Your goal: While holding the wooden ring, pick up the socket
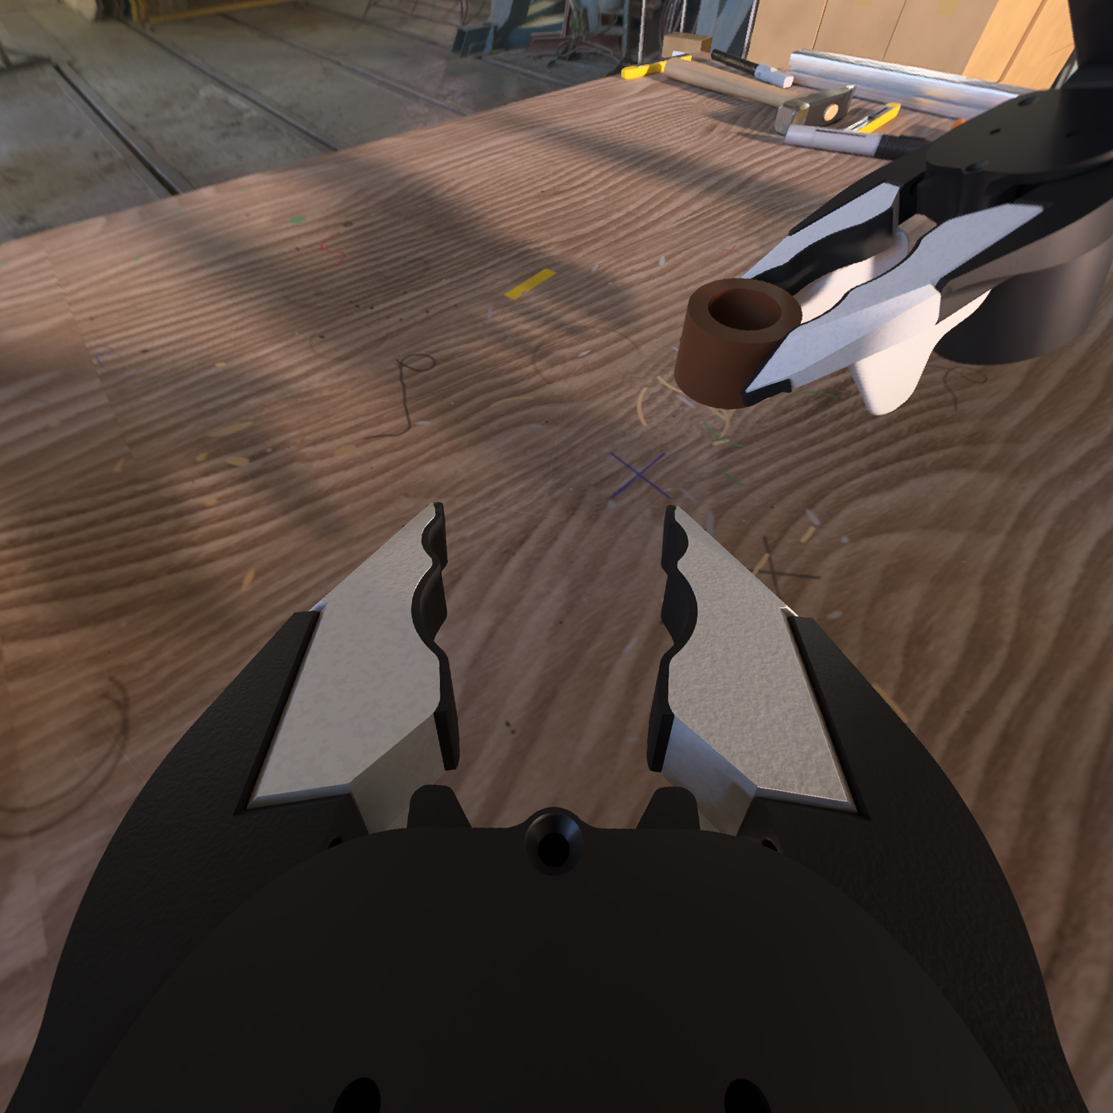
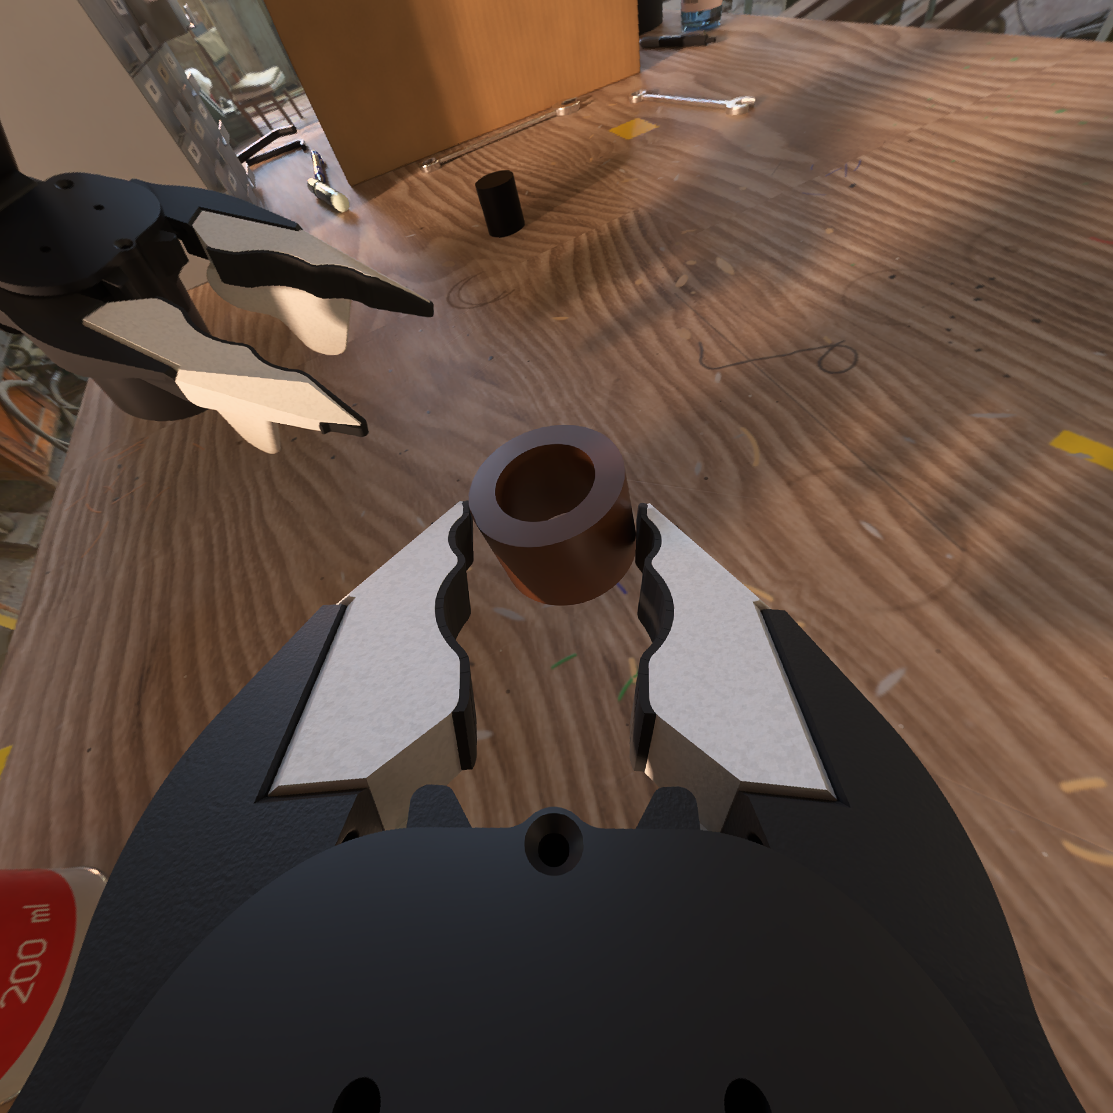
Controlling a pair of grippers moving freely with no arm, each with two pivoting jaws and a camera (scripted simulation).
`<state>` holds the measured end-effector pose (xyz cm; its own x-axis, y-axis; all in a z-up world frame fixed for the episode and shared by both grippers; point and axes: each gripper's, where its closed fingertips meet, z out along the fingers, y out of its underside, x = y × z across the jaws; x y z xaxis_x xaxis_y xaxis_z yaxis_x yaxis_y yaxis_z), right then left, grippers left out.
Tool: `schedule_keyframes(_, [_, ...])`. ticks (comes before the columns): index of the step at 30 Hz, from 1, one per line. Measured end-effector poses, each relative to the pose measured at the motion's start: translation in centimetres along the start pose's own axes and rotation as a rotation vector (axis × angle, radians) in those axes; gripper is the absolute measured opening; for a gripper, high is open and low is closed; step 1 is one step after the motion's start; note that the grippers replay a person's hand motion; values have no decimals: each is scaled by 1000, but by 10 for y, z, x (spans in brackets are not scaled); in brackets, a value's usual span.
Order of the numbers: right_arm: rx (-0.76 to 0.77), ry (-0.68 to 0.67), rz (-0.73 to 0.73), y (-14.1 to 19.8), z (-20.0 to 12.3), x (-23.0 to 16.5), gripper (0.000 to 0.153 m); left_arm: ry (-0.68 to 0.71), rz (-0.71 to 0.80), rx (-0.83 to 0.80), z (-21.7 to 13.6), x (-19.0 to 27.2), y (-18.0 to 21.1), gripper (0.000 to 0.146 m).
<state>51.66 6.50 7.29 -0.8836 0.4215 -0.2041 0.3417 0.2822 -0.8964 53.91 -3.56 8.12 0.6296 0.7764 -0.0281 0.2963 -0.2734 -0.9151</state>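
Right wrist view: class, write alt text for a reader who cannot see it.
The right gripper grips a brown wooden ring between its fingertips, above a wooden table. The left gripper hangs open to the left. Farther off, a black socket stands upright near a cardboard box.

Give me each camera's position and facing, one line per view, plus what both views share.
Left wrist view: sits on the left tongs, facing forward and down over the wooden table; own open fingers show.
Right wrist view: sits on the right tongs, facing down the table toward the black socket and cardboard box; own fingers grip the wooden ring.
Shared: table, ring, and each shows the other's tongs.
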Motion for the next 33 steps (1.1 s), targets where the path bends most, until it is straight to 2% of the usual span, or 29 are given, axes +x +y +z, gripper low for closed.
schedule_keyframes(3, [0, -12, 1, -1, -1, -1, 54, -6, -59, -22, -2, -2, -1, 72])
schedule_keyframes(7, [12, -7, 1, -3, -5, 3, 54, -133, -80, -30, -25, -31, -18, 72])
schedule_keyframes(10, [17, -12, 18, -3, -5, 6, 54, -292, -82, -10, -58, -73, -38, 70])
schedule_keyframes(15, [5, -7, 20, 0, -6, 12, 54, -489, -116, -156, -90, -164, -35, 71])
schedule_keyframes(19, [-6, -2, 21, 2, -6, 14, 54, -566, -158, -295, -87, -228, -18, 71])
schedule_keyframes(24, [-14, -6, 23, 3, -6, 12, 54, -662, -304, -434, -73, -292, 18, 67])
schedule_keyframes(29, [-18, -12, 25, 4, -8, 11, 54, -624, -460, -484, -46, -309, 49, 66])
schedule_keyframes(33, [-20, -20, 29, 4, -8, 11, 54, -647, -497, -553, -38, -311, 68, 65])
